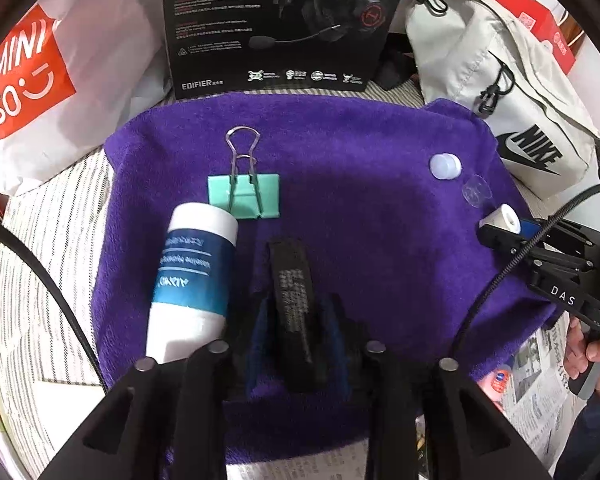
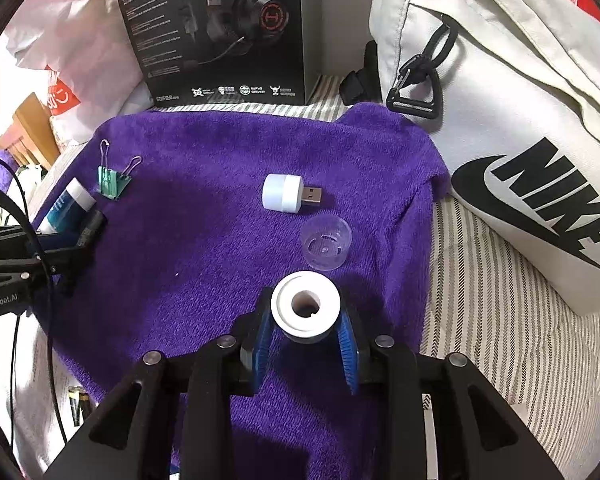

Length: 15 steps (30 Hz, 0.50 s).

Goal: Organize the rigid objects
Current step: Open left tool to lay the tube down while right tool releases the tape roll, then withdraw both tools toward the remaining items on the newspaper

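Note:
A purple towel carries the objects. My left gripper points down at it. A flat black block lies between its blue pads, which stand slightly off it, so the gripper is open. A white and blue tube lies just left of it, with a green binder clip beyond. My right gripper is open too. Its blue pads flank a white spool with a centre hole. Ahead of the spool sit a clear plastic cap and a small white USB light.
A black headset box stands behind the towel. A white Nike bag crowds the right side and a white Miniso bag the left. Striped cloth shows around the towel, with newspaper at the near right. A person's hand holds the right gripper's handle.

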Each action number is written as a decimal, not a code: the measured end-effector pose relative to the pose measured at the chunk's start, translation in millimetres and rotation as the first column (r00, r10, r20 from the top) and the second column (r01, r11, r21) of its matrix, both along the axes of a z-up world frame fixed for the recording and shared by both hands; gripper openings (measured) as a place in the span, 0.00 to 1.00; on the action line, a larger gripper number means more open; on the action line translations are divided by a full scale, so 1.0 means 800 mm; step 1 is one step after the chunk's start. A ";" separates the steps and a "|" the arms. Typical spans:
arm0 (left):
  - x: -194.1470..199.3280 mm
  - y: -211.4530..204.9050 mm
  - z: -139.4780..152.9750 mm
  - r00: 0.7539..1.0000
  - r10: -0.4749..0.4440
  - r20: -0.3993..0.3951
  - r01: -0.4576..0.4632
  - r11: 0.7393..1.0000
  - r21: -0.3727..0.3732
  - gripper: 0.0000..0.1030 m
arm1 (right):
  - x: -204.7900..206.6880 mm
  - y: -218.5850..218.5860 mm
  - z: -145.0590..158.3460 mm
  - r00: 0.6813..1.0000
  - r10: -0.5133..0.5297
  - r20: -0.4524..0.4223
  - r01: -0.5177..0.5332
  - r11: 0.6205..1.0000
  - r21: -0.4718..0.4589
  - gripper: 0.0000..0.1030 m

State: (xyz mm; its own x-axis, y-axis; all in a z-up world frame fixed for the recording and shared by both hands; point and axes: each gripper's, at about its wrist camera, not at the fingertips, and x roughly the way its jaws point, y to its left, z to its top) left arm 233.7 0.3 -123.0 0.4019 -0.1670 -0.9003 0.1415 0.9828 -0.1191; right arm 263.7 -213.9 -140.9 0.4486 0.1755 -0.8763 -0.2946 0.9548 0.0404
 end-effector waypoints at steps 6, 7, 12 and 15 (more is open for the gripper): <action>-0.011 -0.005 0.001 1.000 0.000 -0.012 0.000 1.000 0.001 0.32 | -0.013 -0.001 0.006 1.000 -0.005 -0.009 0.005 1.000 0.000 0.41; -0.013 -0.006 0.002 1.000 0.001 -0.016 -0.001 1.000 0.000 0.32 | -0.015 -0.003 0.007 1.000 -0.007 -0.010 0.007 1.000 0.000 0.42; -0.029 -0.012 0.013 1.000 0.001 -0.012 -0.002 1.000 -0.010 0.32 | -0.034 -0.008 0.021 1.000 -0.013 -0.003 0.013 1.000 0.012 0.42; -0.046 -0.019 0.028 1.000 -0.009 0.010 0.009 1.000 -0.009 0.32 | -0.048 -0.016 0.033 1.000 -0.021 0.008 0.020 1.000 0.021 0.43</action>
State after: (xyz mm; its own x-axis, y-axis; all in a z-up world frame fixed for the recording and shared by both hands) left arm 197.1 -14.9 -100.4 0.4092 -0.1785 -0.8948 0.1513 0.9804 -0.1264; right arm 225.5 -226.6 -114.4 0.4596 0.1840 -0.8688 -0.2754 0.9596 0.0576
